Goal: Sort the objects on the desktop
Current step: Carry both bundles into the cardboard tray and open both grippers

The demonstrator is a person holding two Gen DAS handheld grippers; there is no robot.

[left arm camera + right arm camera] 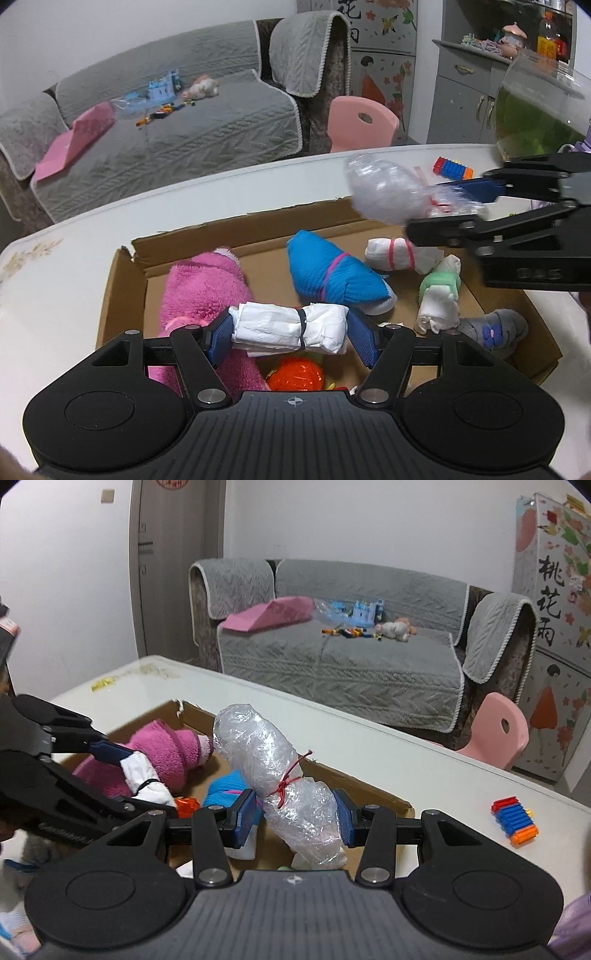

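Your left gripper has its jaws clamped end-to-end on a white paper roll w/ a black band round its middle, held crosswise above the near part of the cardboard box. Your right gripper has its jaws clamped on a clear plastic bundle tied w/ red string, tilted, top end leaning left, over the box's far-right side.

Inside the box: pink fluffy cloth at left, blue cloth roll w/ pink band at centre, white roll w/ pink bands behind it to the right, green-and-white roll near the right wall, grey item w/ a purple flower in the near-right corner, orange-red item just under the left jaws.

Outside the box, to its far right on the white surface, a small stack of coloured bricks lies apart from everything.
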